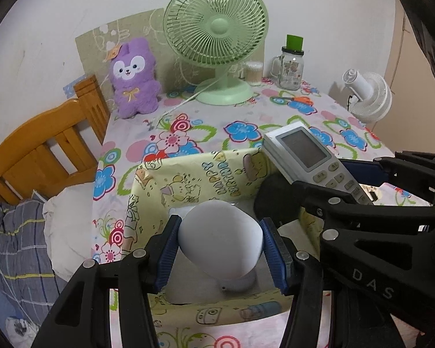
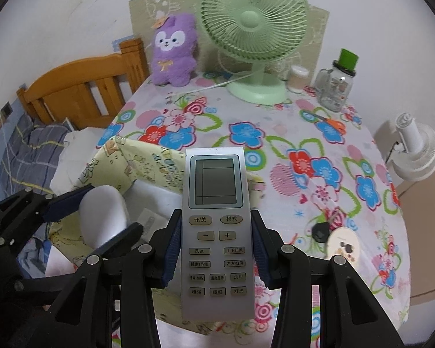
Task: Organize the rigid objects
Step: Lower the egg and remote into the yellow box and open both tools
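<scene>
My left gripper [image 1: 220,249] is shut on a smooth white rounded object [image 1: 220,240], its blue pads pressing both sides, right above the opening of a yellow cartoon-print box [image 1: 194,179]. My right gripper [image 2: 216,246] is shut on a grey air-conditioner remote [image 2: 216,203], held screen up above the right part of the same yellow box [image 2: 136,156]. In the left wrist view the remote [image 1: 307,150] and the right gripper [image 1: 359,185] come in from the right. From the right wrist view the left gripper [image 2: 87,214] with the white object [image 2: 103,214] is at lower left.
On the floral tablecloth [image 2: 304,133] stand a green desk fan [image 1: 217,40], a purple plush toy [image 1: 133,78], a glass jar with a green lid [image 1: 291,66] and a cotton-swab tub [image 1: 253,72]. Orange scissors [image 2: 332,123], a black key [image 2: 320,232] and a round tag [image 2: 345,245] lie right. A white clip fan [image 2: 417,150] and a wooden bed frame [image 1: 43,148] flank the table.
</scene>
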### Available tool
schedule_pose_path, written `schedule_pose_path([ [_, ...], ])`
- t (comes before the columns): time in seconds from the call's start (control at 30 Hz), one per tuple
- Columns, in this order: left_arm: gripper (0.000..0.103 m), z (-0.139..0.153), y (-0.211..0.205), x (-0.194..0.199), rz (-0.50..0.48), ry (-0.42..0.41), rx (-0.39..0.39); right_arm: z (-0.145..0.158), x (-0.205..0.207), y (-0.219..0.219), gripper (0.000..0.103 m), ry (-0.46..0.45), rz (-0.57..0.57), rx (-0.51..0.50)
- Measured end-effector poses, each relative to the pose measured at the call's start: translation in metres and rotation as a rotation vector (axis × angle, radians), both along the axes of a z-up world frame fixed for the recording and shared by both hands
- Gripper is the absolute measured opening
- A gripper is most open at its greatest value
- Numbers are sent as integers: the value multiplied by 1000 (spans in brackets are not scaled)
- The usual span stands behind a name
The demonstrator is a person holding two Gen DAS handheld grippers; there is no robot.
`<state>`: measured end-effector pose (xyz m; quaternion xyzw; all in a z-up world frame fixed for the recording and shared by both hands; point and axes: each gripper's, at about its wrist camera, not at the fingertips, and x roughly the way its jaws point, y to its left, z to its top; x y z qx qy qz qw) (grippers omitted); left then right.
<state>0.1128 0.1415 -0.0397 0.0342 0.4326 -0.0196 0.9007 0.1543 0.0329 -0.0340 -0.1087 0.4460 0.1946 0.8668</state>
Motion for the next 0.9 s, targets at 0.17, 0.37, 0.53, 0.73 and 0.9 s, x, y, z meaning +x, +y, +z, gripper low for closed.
schedule_pose_path([
  [0.17, 57, -12, 5, 4, 12, 19, 13, -6, 6, 11, 47, 17, 20, 6],
  [0.37, 57, -23, 10, 9, 22, 45, 16, -14, 11, 22, 47, 38, 47, 5],
  [0.53, 57, -32, 11, 13, 27, 72, 9, -23, 14, 28, 47, 66, 67, 8],
  [0.73, 58, -37, 11, 15, 39, 90, 26, -35, 18, 33, 47, 100, 80, 3],
  [0.9, 74, -33, 15, 12, 61, 78, 15, -37, 16, 37, 47, 99, 101, 6],
])
